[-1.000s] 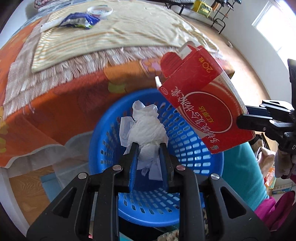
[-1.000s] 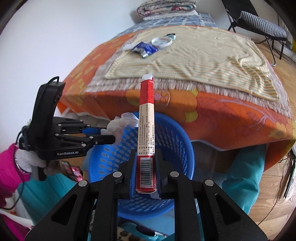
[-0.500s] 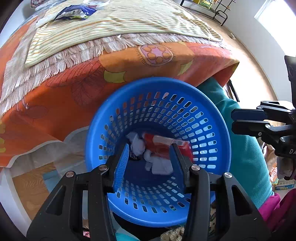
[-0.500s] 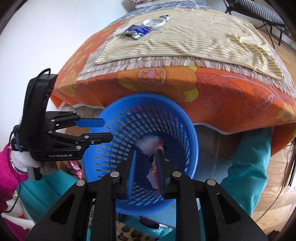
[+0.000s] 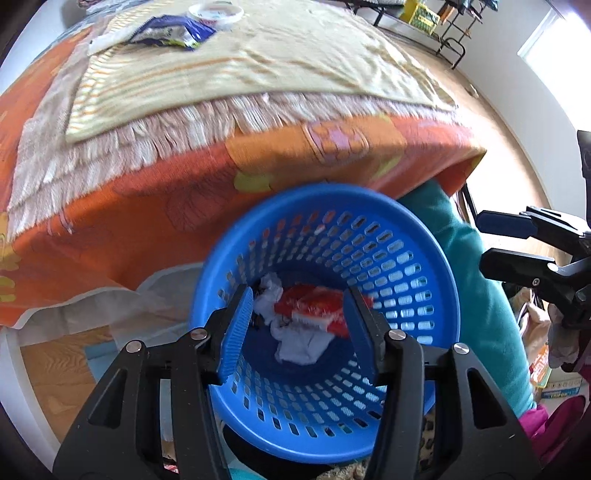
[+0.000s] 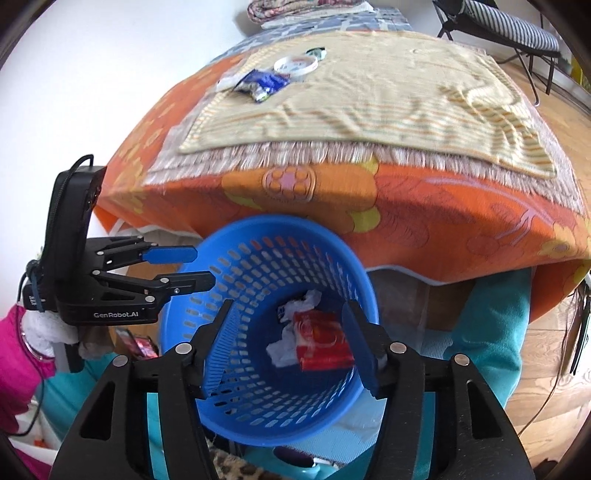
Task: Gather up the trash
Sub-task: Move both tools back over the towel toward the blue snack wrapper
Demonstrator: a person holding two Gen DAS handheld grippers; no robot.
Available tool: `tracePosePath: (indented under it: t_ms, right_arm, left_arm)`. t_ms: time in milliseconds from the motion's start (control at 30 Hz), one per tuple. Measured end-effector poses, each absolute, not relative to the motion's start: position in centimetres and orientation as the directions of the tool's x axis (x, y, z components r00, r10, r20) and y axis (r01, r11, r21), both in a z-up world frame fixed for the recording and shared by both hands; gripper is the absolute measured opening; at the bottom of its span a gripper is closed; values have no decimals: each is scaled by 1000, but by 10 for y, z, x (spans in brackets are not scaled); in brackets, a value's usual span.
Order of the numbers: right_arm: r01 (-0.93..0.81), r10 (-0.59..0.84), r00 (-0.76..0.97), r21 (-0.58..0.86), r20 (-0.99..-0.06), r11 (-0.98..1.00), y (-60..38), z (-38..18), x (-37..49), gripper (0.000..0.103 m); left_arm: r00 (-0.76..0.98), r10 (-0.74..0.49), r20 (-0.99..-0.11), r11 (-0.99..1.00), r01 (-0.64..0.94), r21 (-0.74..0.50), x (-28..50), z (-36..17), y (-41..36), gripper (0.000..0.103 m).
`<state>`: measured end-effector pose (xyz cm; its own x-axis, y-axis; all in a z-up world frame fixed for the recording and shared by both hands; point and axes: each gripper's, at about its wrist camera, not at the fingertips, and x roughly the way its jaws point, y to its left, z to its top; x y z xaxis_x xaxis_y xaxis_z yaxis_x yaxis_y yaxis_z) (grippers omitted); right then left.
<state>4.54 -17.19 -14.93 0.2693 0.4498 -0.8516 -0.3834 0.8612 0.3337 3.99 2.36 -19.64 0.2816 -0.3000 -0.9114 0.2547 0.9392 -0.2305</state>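
Observation:
A blue perforated basket (image 5: 399, 236) (image 6: 258, 236) stands below the table edge. Inside lie a red carton (image 5: 317, 308) (image 6: 323, 345) and crumpled white tissue (image 5: 299, 347) (image 6: 282, 349). My left gripper (image 5: 299, 332) is open and empty above the basket's mouth. My right gripper (image 6: 286, 349) is open and empty over it too. On the table's far side lie a blue snack wrapper (image 5: 173, 31) (image 6: 264, 83) and a round white lid (image 5: 216, 9) (image 6: 295, 64).
The table carries an orange flowered cloth (image 5: 110, 206) (image 6: 443, 210) topped by a fringed yellow striped mat (image 5: 258, 55) (image 6: 369, 107). A teal garment (image 5: 480, 288) hangs beside the basket. A folding chair (image 6: 498, 22) stands at the back right on a wooden floor (image 6: 546, 362).
A second ago my left gripper held the tissue and my right the red carton over the basket. Both opened, and the items now lie in the basket. Both jaws have spread wider.

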Motion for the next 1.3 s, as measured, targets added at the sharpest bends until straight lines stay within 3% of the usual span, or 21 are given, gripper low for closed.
tracePosePath:
  t_ms: [467,533,600,1300]
  right_arm:
    - [-371,439,399,296,-805,880,-175,-108,100,65]
    - [-376,437,418,287,-796,881,-173,-102,110,67]
    - [-381,438,428,281,-791,881,-171,-98,117,68]
    - [-337,354,537,190,-766,922,-146,-94,233,69]
  left_arm:
    - [434,-286,-854,958,117,-262,98,-156,71,52]
    - [453,-277,-847,960,97,-263,108,-151,77,64]
    - [472,-273,-838,960,80,-268,119,-146,82,67]
    - [533,-242,-811,925,-126,-359,241,-150,102,67]
